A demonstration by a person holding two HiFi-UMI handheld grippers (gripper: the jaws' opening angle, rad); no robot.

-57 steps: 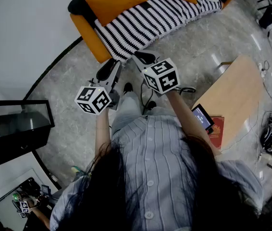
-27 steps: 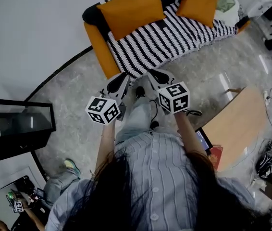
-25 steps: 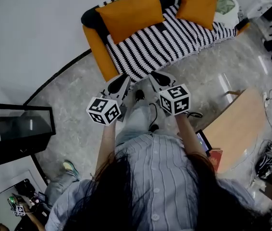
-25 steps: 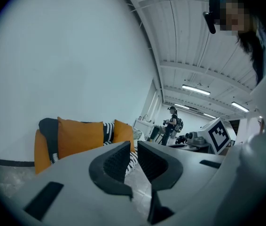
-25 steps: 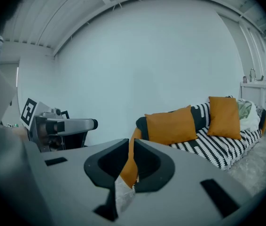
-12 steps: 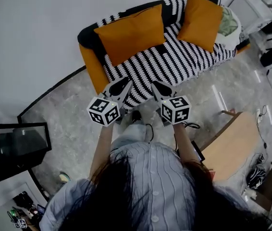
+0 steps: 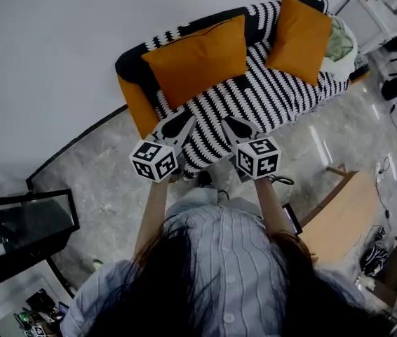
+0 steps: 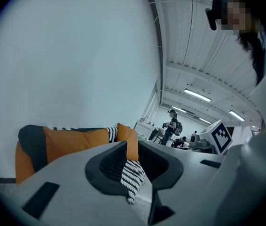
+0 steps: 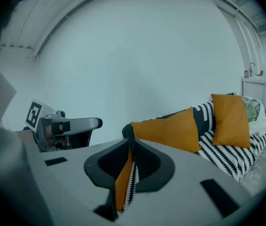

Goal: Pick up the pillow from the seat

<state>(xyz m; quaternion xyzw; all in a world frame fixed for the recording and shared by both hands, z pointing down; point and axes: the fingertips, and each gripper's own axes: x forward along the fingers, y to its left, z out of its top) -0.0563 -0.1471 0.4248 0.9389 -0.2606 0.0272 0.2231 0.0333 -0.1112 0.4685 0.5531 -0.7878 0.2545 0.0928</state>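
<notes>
Head view: sofa (image 7: 134, 104) w/ striped cover (image 7: 254, 100) across upper centre. Large pillow (image 7: 198, 58), orange, leans on the backrest twd. upper left of the seat; second pillow (image 7: 299, 37), same colour, upper right. Left hand-held gripper (image 7: 186, 120) and right hand-held gripper (image 7: 228, 123) at centre, side by side, tips overlapping the cover's front edge, well apart from both pillows. Counter (image 7: 332, 209) lower right; glass cabinet (image 7: 23, 230) lower left. Left gripper view: jaws together, nothing clamped, cover showing beyond the tips. Adds people (image 8: 172, 124) far back and ceiling lights (image 8: 196, 94), absent from above. Right gripper view: jaws together, empty; shows both pillows propped upright, plainer than from overhead. Risk (est.): closed tips would shove the pillow into the backrest or snag the cover unless opened first; two like pillows invite a wrong pick.
</notes>
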